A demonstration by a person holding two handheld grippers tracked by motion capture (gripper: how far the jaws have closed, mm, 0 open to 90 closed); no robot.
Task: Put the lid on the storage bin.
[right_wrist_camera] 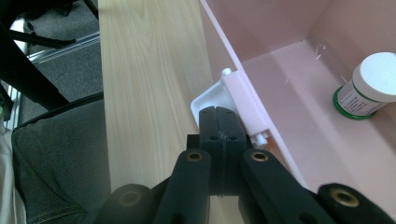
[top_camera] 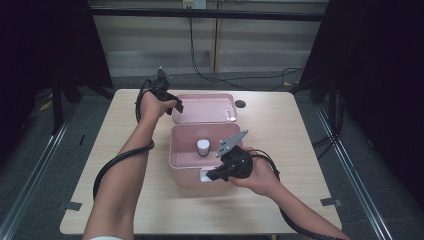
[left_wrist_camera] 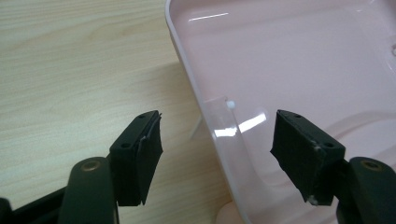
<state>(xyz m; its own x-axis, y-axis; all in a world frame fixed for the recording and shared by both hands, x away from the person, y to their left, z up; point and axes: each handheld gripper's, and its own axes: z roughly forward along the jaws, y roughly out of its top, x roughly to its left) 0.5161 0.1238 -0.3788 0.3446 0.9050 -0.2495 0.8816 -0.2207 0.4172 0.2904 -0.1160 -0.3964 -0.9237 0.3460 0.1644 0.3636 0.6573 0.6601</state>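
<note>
At far left, the open left gripper (left_wrist_camera: 217, 156) straddles the lid (top_camera: 205, 107) rim; squarer seating is advised. The right gripper (right_wrist_camera: 223, 123), closed, holds nothing.

A light wood-grain tabletop (top_camera: 280, 150) is set in the middle of the room, with a small dark round spot (top_camera: 240, 104) near its far edge. Grey carpet (top_camera: 45, 150) is laid on the floor around it. Metal rails (top_camera: 35, 172) are run along the floor at left and right. Pale panelled wall (top_camera: 150, 45) is seen at the far side, crossed by a dark horizontal bar (top_camera: 210, 13). Black cables (top_camera: 235, 82) are trailed down the wall and across the floor. Dark curtains (top_camera: 385, 75) are hung at both sides. Grey tape pieces (top_camera: 330, 202) are stuck near the near corners.
</note>
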